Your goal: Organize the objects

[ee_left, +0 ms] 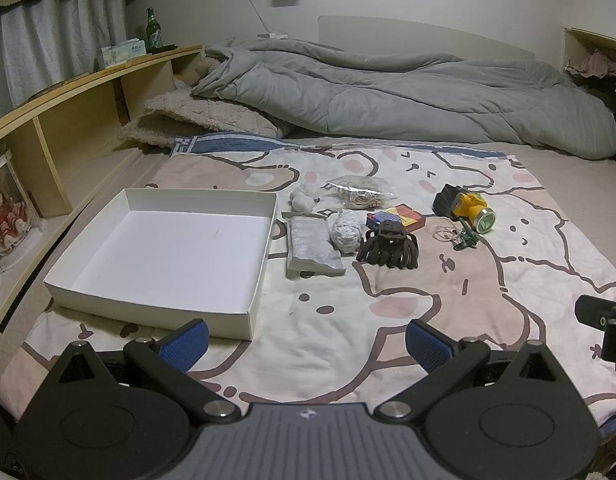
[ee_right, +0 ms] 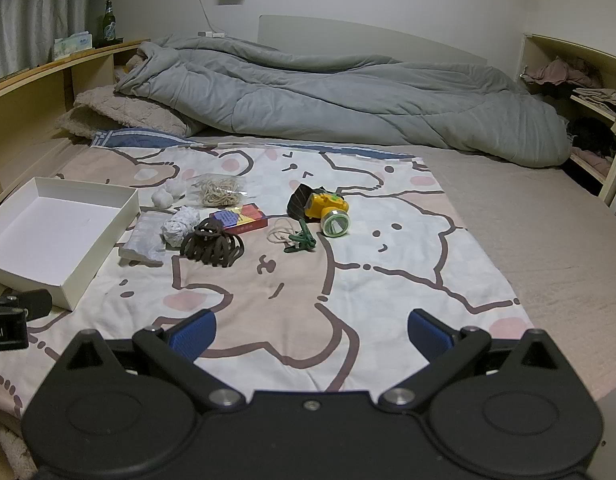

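Note:
An empty white box (ee_left: 88, 280) (ee_right: 88, 268) lies on the cartoon-print cloth at the left. To its right lie a brown hair claw (ee_left: 387, 246) (ee_right: 212, 246), a grey packet (ee_left: 311, 246) (ee_right: 144, 240), a crumpled paper ball (ee_left: 345, 232) (ee_right: 180, 226), a red and blue card box (ee_left: 395, 216) (ee_right: 240, 218), a bag of rubber bands (ee_left: 359, 192) (ee_right: 218, 192), a yellow headlamp (ee_left: 467, 208) (ee_right: 325, 210) and a green clip (ee_left: 465, 240) (ee_right: 300, 242). My left gripper (ee_left: 308, 346) and right gripper (ee_right: 311, 334) are open, empty and well short of the objects.
A grey duvet (ee_left: 387, 92) (ee_right: 347, 96) is bunched across the back of the bed. A wooden shelf (ee_left: 68, 120) runs along the left, with a green bottle (ee_left: 152, 32) on top. Another shelf with clothes (ee_right: 579, 80) stands at the right.

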A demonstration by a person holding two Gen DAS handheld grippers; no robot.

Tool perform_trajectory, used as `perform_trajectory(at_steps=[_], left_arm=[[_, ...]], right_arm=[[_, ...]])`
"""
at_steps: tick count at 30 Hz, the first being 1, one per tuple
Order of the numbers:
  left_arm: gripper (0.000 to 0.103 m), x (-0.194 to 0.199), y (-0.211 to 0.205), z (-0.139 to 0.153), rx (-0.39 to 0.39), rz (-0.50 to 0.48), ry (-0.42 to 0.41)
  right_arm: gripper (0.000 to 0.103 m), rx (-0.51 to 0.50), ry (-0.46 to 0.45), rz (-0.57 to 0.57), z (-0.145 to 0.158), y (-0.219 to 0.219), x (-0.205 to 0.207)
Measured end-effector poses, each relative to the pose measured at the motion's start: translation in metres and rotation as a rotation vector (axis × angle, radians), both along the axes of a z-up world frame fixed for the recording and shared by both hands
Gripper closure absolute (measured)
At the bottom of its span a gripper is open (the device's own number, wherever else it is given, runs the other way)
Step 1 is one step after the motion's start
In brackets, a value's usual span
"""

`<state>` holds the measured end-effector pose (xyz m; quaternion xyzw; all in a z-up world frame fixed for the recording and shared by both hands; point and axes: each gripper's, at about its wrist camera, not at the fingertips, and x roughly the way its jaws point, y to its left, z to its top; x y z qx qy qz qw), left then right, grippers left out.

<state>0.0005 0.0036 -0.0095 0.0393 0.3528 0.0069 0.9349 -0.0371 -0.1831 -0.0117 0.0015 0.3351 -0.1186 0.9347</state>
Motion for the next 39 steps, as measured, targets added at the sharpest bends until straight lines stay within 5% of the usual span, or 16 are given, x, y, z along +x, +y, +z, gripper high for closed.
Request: perform_trajectory(at_steps=[39], left_arm=[[0.0,0.0052,0.0008,-0.0061,0.0,-0.008,0.014]], right_arm=[[0.0,0.004,0.008,-0.003,0.0,-0.0027,0.0049]])
